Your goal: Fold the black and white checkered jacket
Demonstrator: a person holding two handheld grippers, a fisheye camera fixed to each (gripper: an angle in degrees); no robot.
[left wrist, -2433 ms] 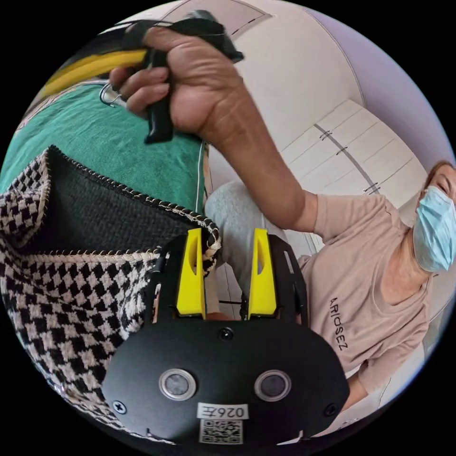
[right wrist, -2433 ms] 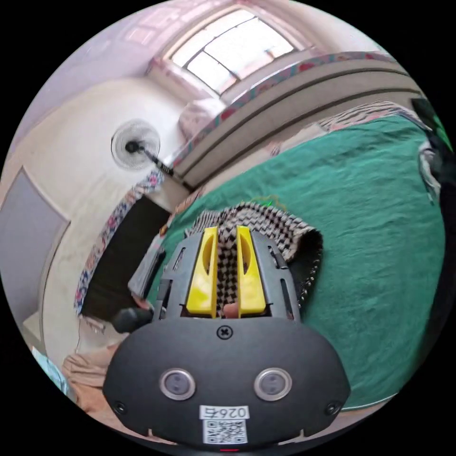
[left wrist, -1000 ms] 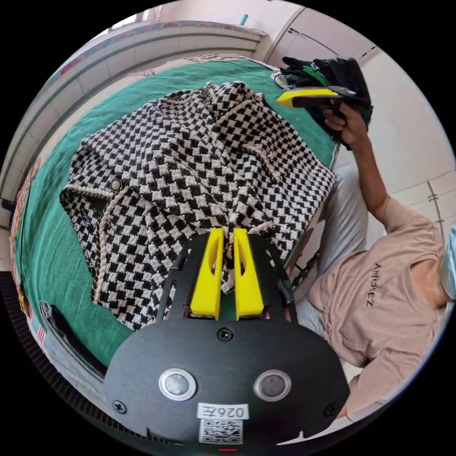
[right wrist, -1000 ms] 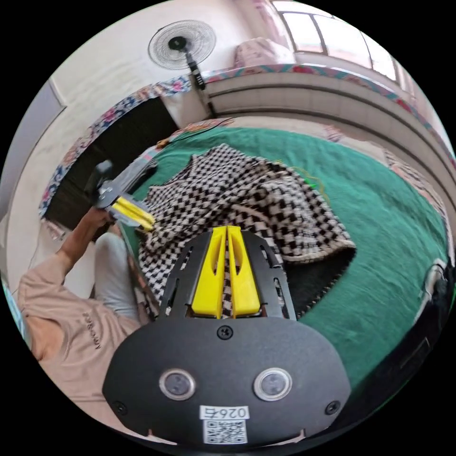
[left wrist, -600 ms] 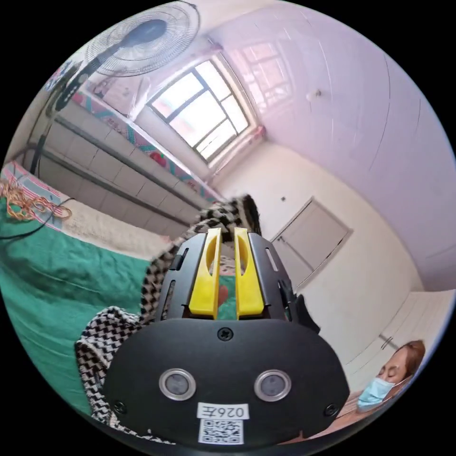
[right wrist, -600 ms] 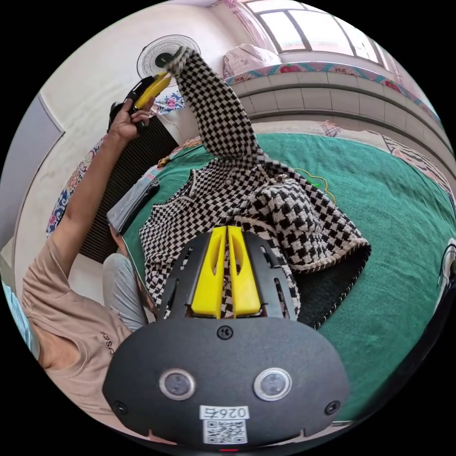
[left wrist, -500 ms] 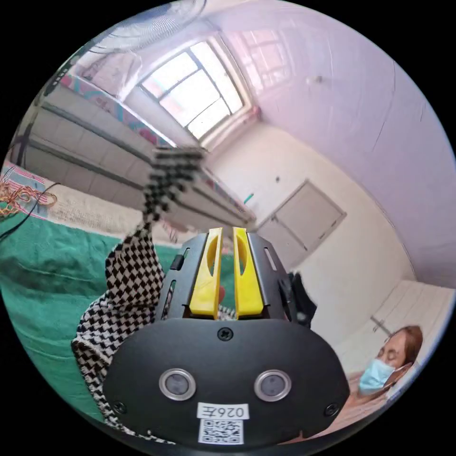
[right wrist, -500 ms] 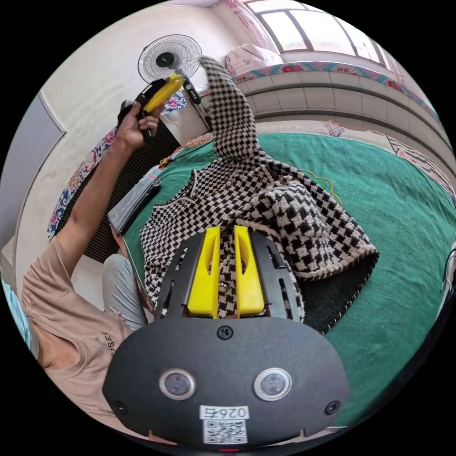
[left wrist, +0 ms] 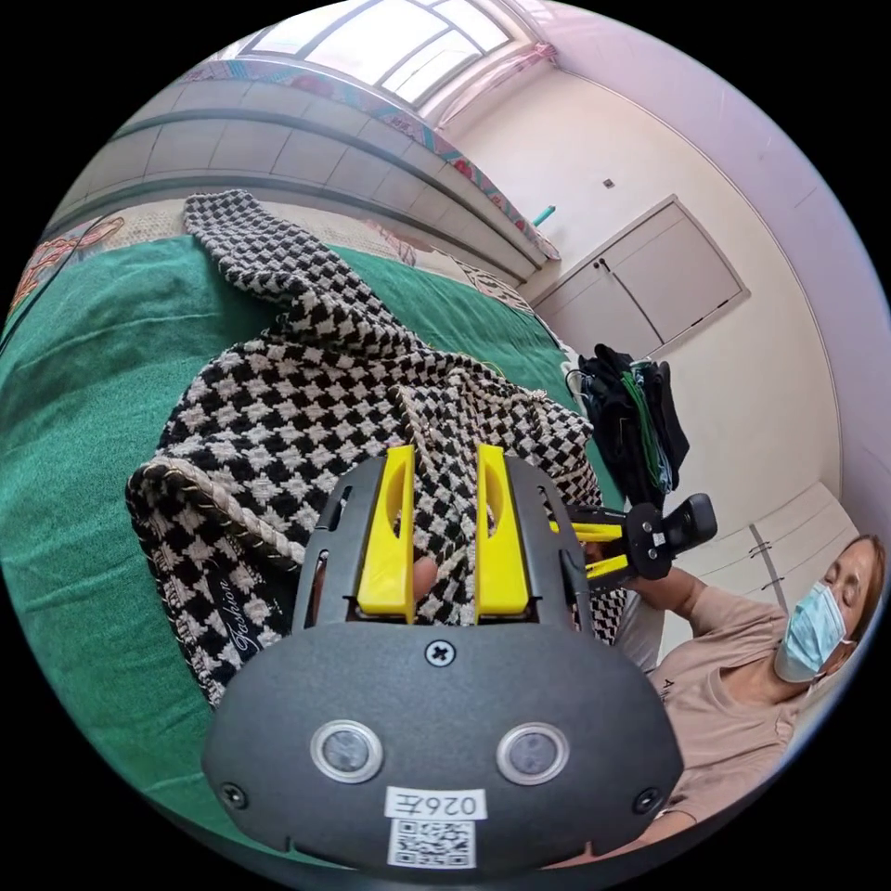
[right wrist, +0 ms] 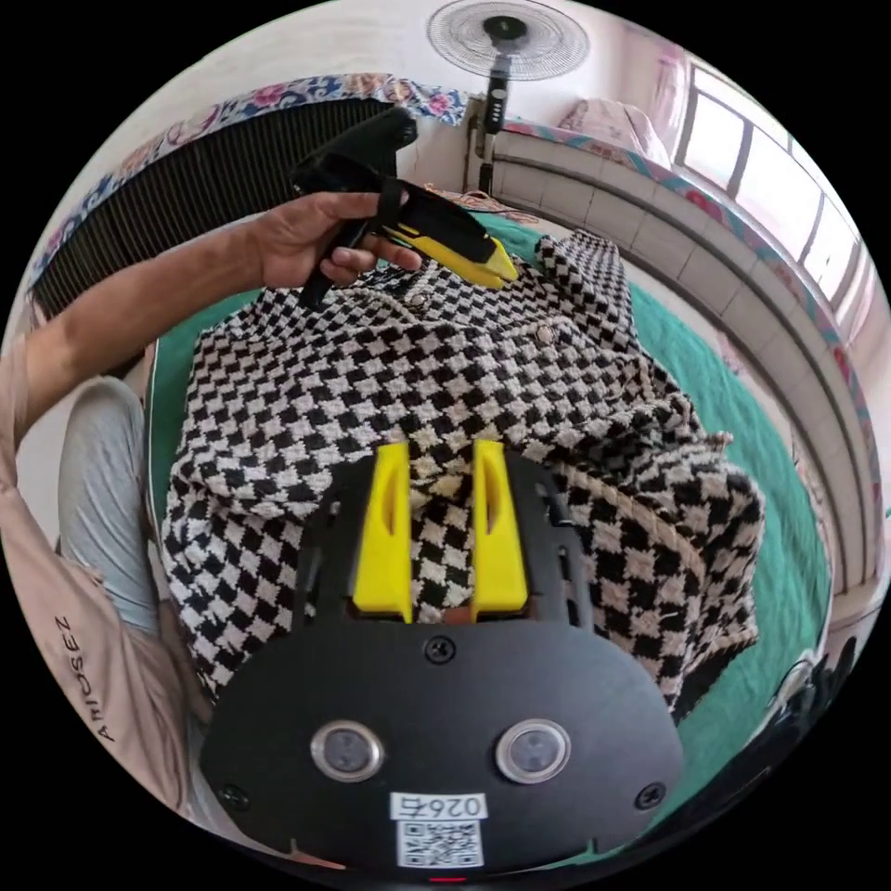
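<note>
Right gripper view: jacket bunched, both grippers released

We are hovering our right gripper [right wrist: 436, 529] and left gripper [left wrist: 444, 534], jaws apart, over the jacket [right wrist: 483, 390] lying rumpled on the green cover [left wrist: 83, 371]. Closing now, we are risking pinching several layers.

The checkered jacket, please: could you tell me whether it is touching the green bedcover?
Touching: the left gripper view shows the jacket lying directly on the green bedcover.

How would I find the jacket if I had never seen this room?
Look for the big green cover spread over the bed below the window. The jacket lies bunched on it, one sleeve stretched toward the wall. It is the one piece with small black and white squares and pale braided edging.
</note>
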